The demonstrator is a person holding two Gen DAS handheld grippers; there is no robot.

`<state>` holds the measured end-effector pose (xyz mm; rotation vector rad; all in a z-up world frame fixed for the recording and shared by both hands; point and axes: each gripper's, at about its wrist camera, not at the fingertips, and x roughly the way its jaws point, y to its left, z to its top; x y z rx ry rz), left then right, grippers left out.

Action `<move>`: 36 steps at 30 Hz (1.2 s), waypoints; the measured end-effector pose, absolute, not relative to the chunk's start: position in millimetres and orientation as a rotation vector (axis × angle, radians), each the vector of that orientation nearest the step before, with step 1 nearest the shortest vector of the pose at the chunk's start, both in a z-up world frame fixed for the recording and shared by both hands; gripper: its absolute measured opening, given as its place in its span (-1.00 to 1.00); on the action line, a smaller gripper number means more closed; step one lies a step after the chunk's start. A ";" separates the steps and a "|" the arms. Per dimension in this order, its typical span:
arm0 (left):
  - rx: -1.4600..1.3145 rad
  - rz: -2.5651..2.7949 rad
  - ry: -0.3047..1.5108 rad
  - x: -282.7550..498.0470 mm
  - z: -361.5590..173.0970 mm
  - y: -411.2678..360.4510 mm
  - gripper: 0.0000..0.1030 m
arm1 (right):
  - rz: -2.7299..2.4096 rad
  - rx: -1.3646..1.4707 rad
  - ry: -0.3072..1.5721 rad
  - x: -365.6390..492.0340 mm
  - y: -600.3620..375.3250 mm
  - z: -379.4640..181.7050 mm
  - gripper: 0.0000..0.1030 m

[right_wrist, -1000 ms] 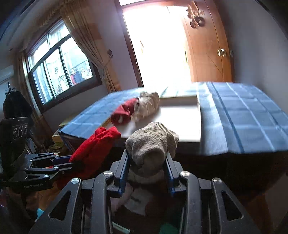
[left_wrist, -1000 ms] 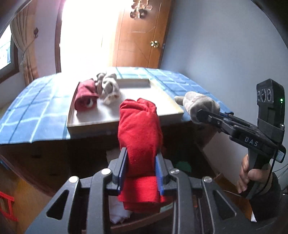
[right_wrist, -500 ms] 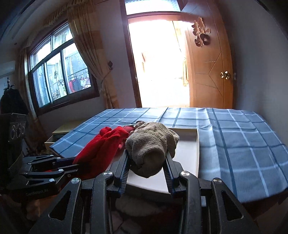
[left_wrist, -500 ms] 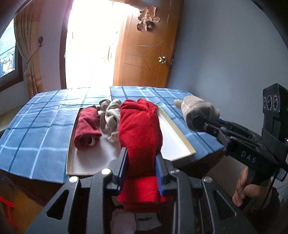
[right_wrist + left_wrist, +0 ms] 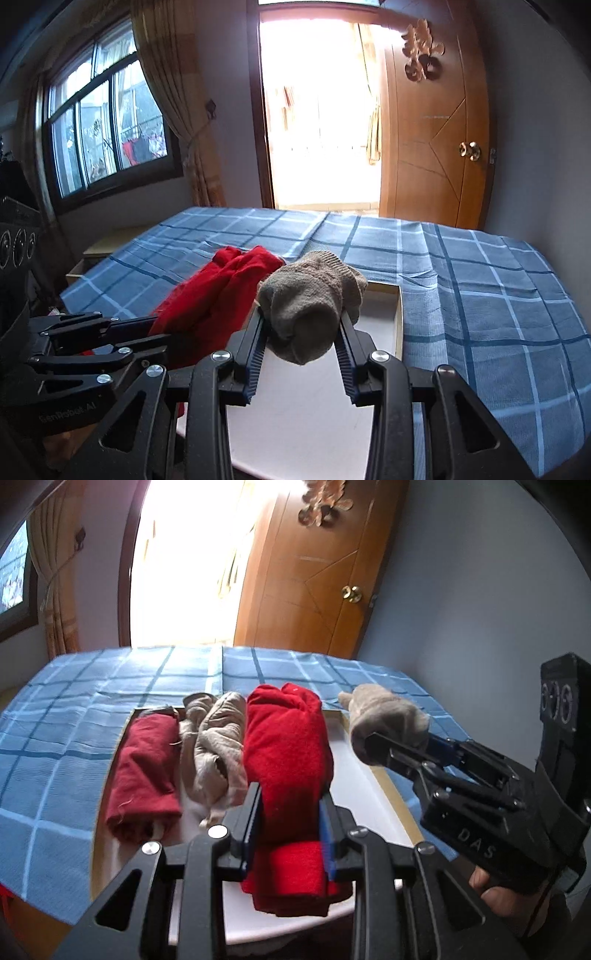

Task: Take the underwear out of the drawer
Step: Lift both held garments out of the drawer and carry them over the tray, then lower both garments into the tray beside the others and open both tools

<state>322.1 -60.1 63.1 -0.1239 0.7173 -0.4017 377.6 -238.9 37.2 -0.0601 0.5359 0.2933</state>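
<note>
Both grippers now over white tray [image 5: 373, 775], forward from drawer side. Left gripper [image 5: 290, 812] clamped on bright red roll [image 5: 288, 746]; right gripper [image 5: 303, 332] clamped on grey-beige roll [image 5: 310, 302], at its 3 o'clock. Tray holds dark red roll [image 5: 144, 771] at 9 o'clock, beige bundle [image 5: 214, 746] beside.

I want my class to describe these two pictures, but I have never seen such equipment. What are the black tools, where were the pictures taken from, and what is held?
No robot here: a person holds a hand tool with two fingers in each hand. Each picture comes from a camera on one tool, looking along its fingers. The left gripper clamps a red bundle; the right gripper clamps a beige bundle. Below lies a white tray on a blue checked cloth, holding a dark red roll and a second beige piece.
</note>
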 end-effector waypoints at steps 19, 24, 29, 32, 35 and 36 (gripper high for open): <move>-0.156 -0.343 0.849 403.6 30.1 -78.5 -0.49 | 0.246 -0.128 0.782 487.6 -230.2 -2.9 -0.24; -0.119 -0.334 0.850 407.3 24.6 -86.0 -0.49 | 0.236 -0.132 0.840 503.7 -232.9 -15.5 -0.25; -0.127 -0.328 0.863 412.9 20.3 -88.2 -0.49 | 0.246 -0.104 0.881 515.7 -238.2 -22.3 -0.25; -0.126 -0.327 0.861 412.9 19.2 -88.8 -0.49 | 0.256 -0.075 0.907 521.1 -241.5 -26.4 -0.25; -0.123 -0.316 0.859 412.5 18.7 -89.1 -0.45 | 0.268 -0.050 0.935 526.0 -244.0 -31.0 -0.25; -0.121 -0.310 0.860 412.5 18.9 -89.3 -0.42 | 0.274 -0.040 0.946 527.2 -244.8 -32.8 -0.25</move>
